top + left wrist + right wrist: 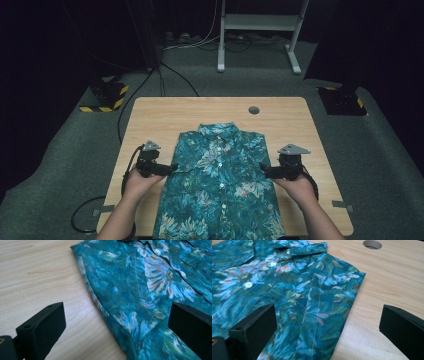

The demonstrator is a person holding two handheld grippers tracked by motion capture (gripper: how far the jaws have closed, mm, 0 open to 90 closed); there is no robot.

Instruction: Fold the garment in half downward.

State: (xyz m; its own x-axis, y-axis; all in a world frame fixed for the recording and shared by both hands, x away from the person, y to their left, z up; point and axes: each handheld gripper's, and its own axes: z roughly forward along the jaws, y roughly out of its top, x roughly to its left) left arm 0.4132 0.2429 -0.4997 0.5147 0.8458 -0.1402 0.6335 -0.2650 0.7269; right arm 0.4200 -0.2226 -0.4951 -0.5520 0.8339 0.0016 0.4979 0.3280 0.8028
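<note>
Teal floral shirt (pixel 220 175), one, flat on wooden table (pixel 295 115), two grippers agape, left gripper (pixel 172 168), right gripper (pixel 263 170)

The room is dark all around, but light from above makes the bench (pixel 150 112) bright. Up close the shirt (pixel 140 290) looks a bit blurry and soft.

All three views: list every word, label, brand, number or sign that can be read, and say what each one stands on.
There are none to read.
Shirt: a teal leaf-and-flower print and white buttons, no lettering or tag showing.
Left gripper and right gripper: black jaws and grey plates, unmarked.
Table: bare wood with a round hole, no marks.
Floor bases: yellow-and-black hazard stripes, a warning pattern without words.
</note>
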